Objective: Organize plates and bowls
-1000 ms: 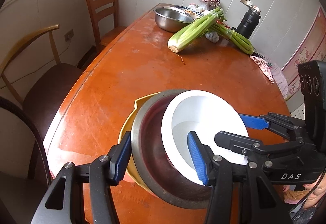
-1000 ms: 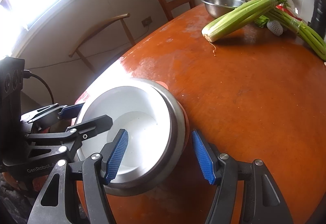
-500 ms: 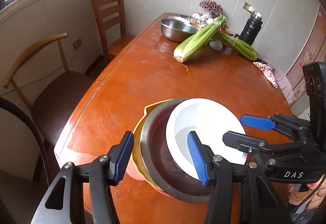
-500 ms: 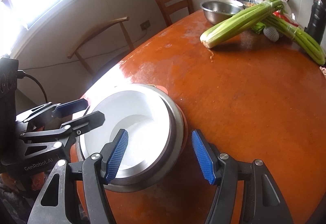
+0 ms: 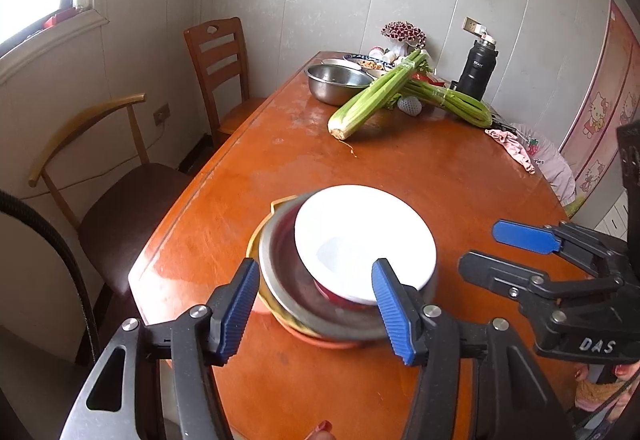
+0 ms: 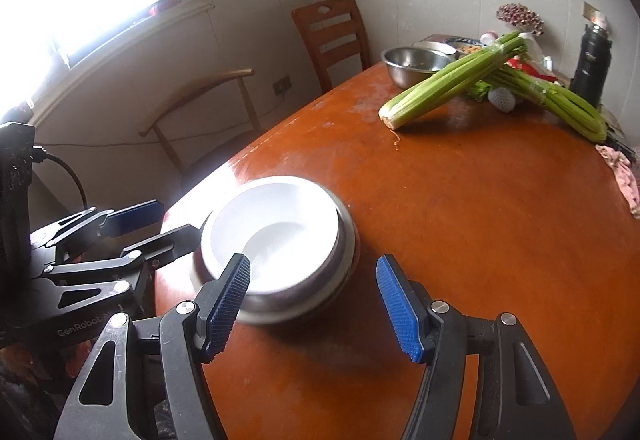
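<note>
A white bowl [image 5: 360,236] sits nested in a steel bowl [image 5: 280,272], on a yellow dish [image 5: 253,244] and an orange plate [image 5: 320,342], near the table's near end. The stack also shows in the right wrist view, white bowl [image 6: 276,220] inside the steel bowl [image 6: 340,264]. My left gripper [image 5: 312,308] is open and empty, above and just short of the stack. My right gripper [image 6: 314,304] is open and empty, just short of the stack. Each gripper appears in the other's view, beside the stack.
An orange-brown wooden table [image 5: 400,168] carries celery bunches [image 5: 372,96], a steel mixing bowl [image 5: 336,82], small dishes, a black thermos [image 5: 478,70] and a pink cloth [image 5: 512,144] at the far end. Two chairs [image 5: 218,56] stand along the left side.
Both grippers have pulled back and risen away from the bowl stack, which now looks smaller and farther. The stack stays put on the table.
</note>
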Tool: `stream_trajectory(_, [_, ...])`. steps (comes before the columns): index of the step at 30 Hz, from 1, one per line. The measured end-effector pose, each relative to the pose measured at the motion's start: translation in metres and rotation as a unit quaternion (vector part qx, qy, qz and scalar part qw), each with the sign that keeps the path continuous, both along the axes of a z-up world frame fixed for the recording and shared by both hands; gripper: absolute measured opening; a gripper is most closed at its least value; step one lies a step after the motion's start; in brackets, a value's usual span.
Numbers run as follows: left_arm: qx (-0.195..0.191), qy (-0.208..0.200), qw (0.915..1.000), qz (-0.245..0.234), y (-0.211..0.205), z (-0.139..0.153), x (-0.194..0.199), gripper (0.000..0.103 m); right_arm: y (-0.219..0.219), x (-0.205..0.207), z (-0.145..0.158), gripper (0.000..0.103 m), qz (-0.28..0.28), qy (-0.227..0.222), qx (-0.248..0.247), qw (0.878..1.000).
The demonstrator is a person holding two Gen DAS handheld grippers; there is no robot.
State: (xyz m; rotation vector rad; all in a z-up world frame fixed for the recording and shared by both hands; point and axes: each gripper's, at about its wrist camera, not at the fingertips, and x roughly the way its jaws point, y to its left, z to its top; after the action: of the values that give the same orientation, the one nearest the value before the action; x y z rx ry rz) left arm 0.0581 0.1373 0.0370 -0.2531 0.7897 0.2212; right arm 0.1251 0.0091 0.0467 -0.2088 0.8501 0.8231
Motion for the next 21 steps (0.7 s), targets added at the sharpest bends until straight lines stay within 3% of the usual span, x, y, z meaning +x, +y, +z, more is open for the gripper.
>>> stream_trajectory(4, [0.0, -0.003, 1.0, 0.006, -0.014, -0.003, -0.013, 0.059, -0.017, -0.022, 0.001, 0.073, -0.009, -0.019, 0.008, 1.0])
stream_trajectory(21, [0.012, 0.0, 0.9998, 0.013, -0.057, -0.028, -0.066, 0.06, -0.064, -0.086, -0.035, 0.074, -0.035, -0.033, -0.007, 0.999])
